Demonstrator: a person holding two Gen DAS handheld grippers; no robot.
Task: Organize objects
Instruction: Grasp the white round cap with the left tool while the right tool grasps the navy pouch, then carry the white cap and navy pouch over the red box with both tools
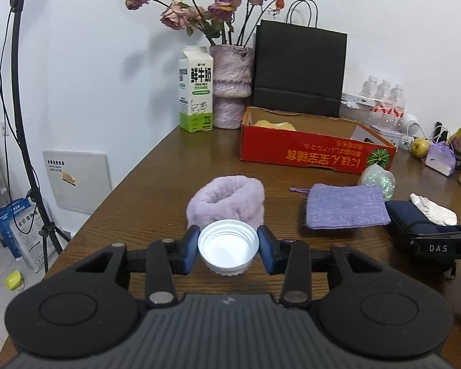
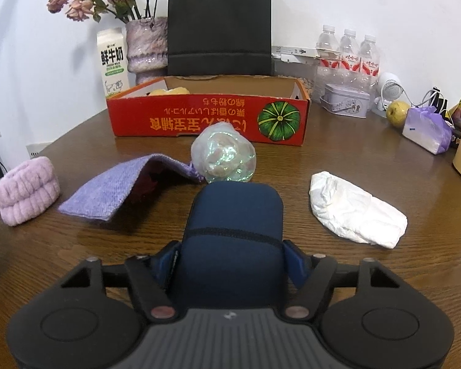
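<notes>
Left hand-held gripper (image 1: 228,247) clamps a white cap (image 1: 228,251) by its rim, hollow side up, pads on opposite sides, held clear above the tabletop (image 1: 144,190), presumably for carrying to the red cardboard box (image 1: 316,150). Right hand-held gripper (image 2: 230,261) is closed on a navy zip case (image 2: 234,224), pads on its two long flanks; whether the case rests on the tabletop, cannot tell. Route to the box: lilac fluffy band (image 1: 227,201) lies just ahead of the cap, purple knitted pouch (image 2: 120,184) and iridescent ball (image 2: 223,156) ahead of the case, crumpled white paper (image 2: 356,210) to its right; the box wall must be cleared from above.
</notes>
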